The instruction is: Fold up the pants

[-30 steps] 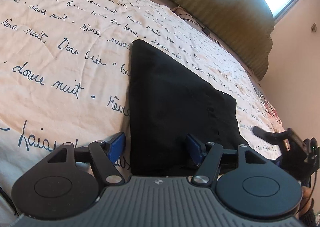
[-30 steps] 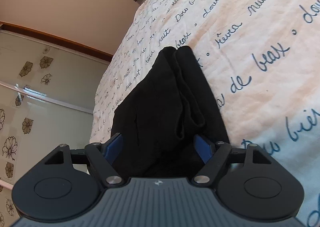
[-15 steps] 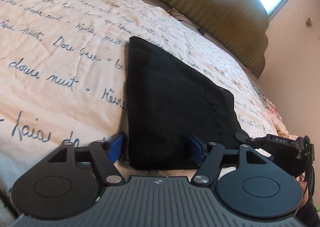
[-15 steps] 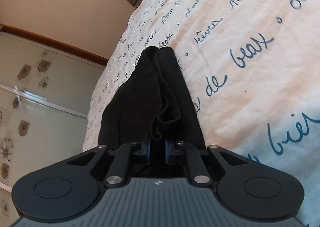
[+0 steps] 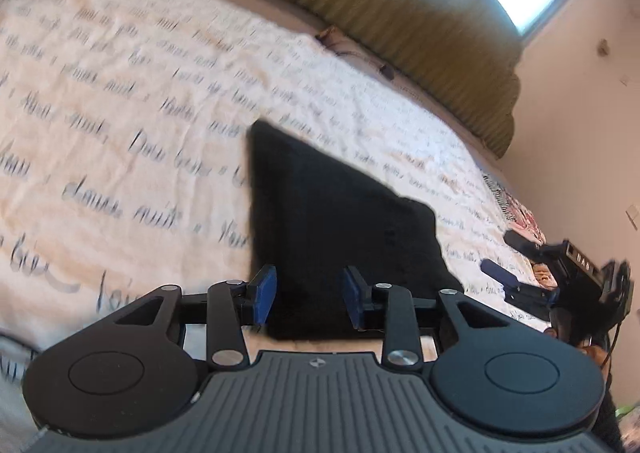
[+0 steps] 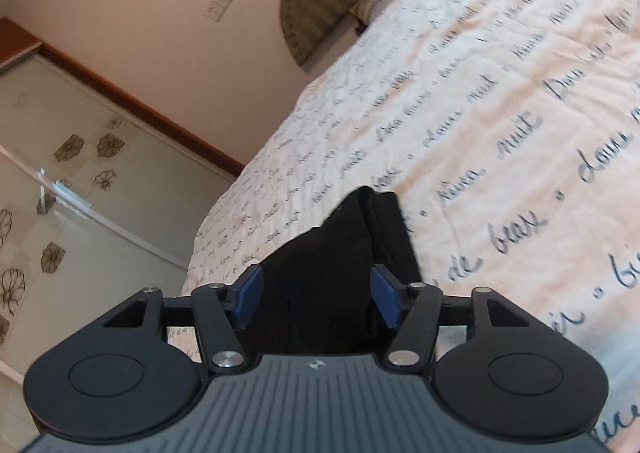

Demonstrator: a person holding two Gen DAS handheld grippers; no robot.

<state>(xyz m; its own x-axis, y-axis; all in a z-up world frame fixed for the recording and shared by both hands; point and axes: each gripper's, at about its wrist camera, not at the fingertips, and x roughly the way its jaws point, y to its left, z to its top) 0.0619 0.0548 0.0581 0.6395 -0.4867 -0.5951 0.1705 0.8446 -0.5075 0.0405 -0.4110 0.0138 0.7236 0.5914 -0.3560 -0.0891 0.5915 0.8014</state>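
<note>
Lying folded into a compact black bundle on the bed [image 5: 120,101], the pants [image 5: 332,221] looked close to done. Left claw [image 5: 307,297] stood released, blue pads either side of the bundle's near edge, gripping nothing. Right claw [image 6: 316,299] was likewise released, spread about the stacked layers at its end. Judgement: final fold or tidy-up in hand. Next move calls for both claws pinching the near edge evenly, all layers caught.
</note>
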